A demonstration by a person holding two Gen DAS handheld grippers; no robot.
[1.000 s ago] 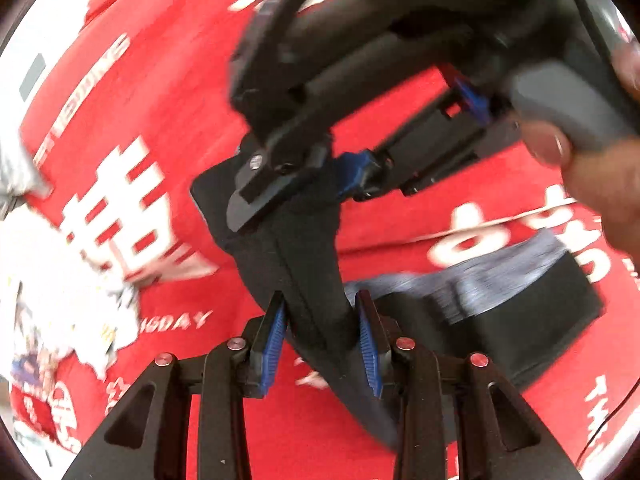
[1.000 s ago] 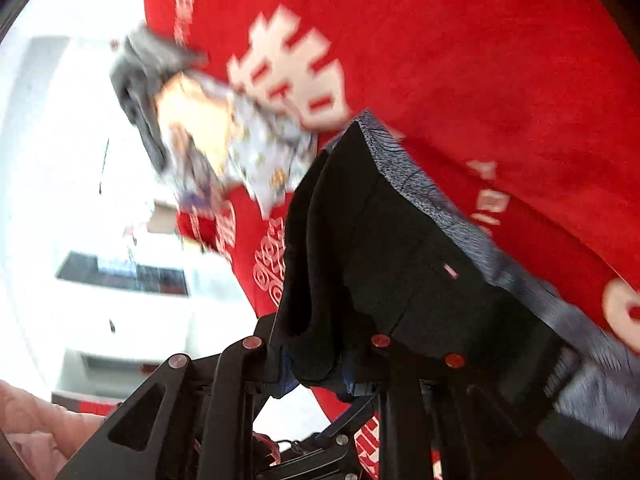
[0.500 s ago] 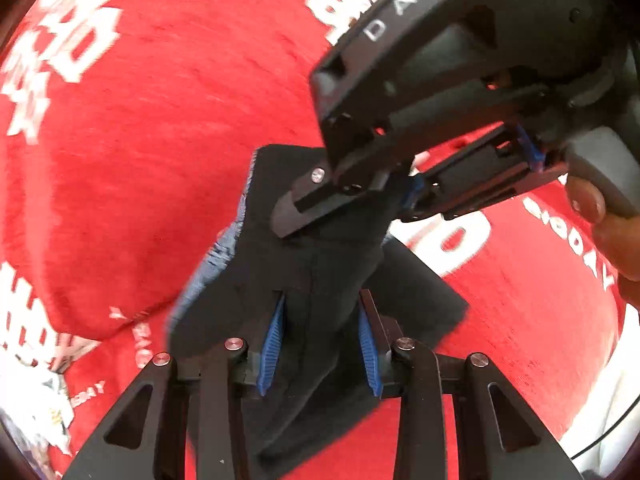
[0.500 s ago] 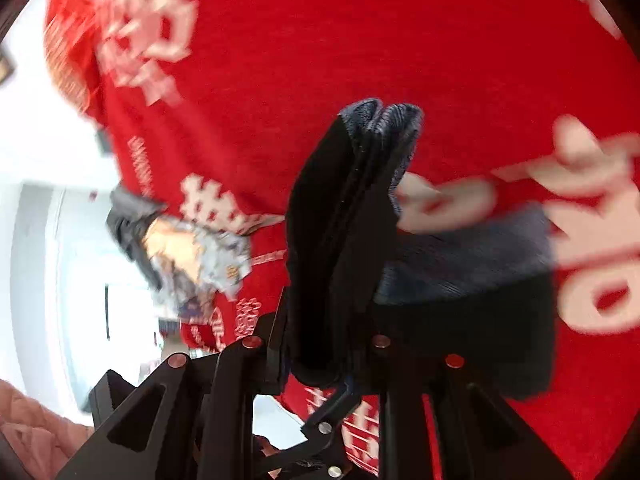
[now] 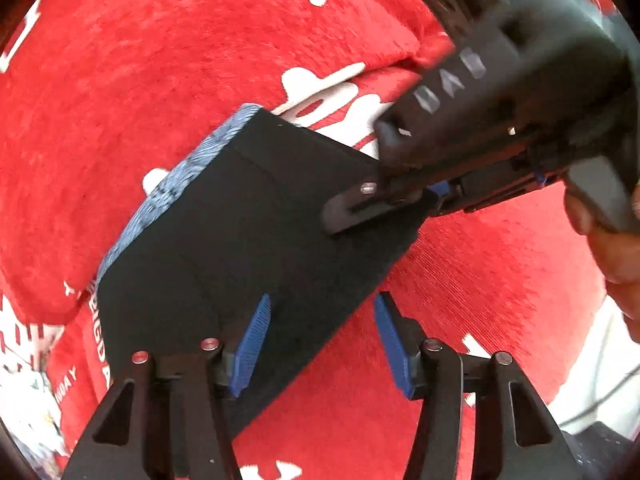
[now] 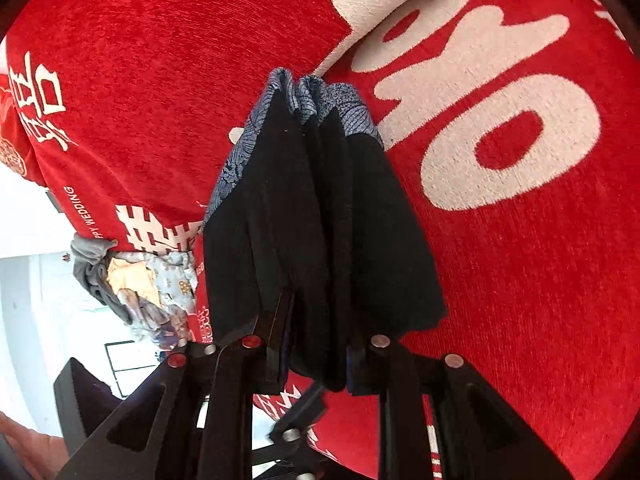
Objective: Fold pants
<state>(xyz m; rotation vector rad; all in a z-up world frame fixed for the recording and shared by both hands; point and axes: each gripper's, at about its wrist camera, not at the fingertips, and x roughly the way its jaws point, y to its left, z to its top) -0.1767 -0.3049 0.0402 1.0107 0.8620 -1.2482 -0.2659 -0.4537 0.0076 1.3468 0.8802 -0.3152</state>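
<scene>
The left hand-held gripper [image 5: 320, 336] has just been opening; its blue pads stand apart, the folded pants' [image 5: 248, 240] near corner between them but unpressed. The right hand-held gripper [image 6: 316, 344] is clamped on the far edge of the stacked layers. The risk: with one side let go, the bundle hangs from a single pinch, so any lift or tug could fan the folds or skew them on the red blanket [image 5: 120, 80]. The pants are black with a blue patterned waistband, folded into a compact rectangle lying just ahead of the left fingers.
</scene>
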